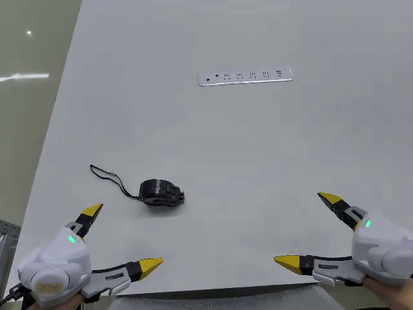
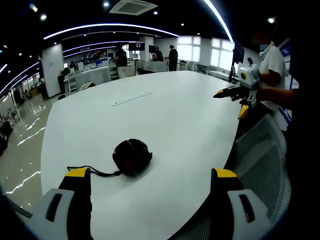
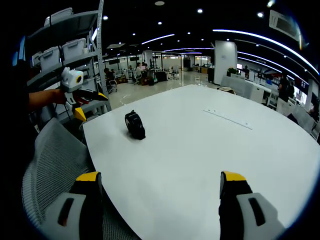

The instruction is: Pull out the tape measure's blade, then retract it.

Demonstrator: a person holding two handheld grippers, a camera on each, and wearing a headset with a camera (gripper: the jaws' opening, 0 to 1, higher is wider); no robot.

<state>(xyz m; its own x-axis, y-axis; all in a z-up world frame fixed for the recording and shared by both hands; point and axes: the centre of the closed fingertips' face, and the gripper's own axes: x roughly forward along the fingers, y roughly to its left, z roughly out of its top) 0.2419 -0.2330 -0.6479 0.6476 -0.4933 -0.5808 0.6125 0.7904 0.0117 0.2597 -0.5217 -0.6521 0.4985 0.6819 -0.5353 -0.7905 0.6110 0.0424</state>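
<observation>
A black tape measure (image 1: 161,192) lies on the white table (image 1: 245,142), its thin black wrist cord (image 1: 107,175) trailing to the left. No blade is out of the case. My left gripper (image 1: 124,238) is open near the front left edge, a short way in front of the tape measure (image 2: 132,156). My right gripper (image 1: 309,228) is open at the front right, well apart from the tape measure (image 3: 135,124). Each gripper's yellow-tipped jaws hold nothing. The right gripper (image 2: 241,101) comes into the left gripper view, and the left gripper (image 3: 86,104) into the right gripper view.
A white power strip (image 1: 245,77) lies flat across the far middle of the table. The table's left edge runs along a glossy floor (image 1: 26,97). A grey mesh chair back (image 3: 50,160) stands by the near edge. Shelving with bins (image 3: 65,47) rises behind.
</observation>
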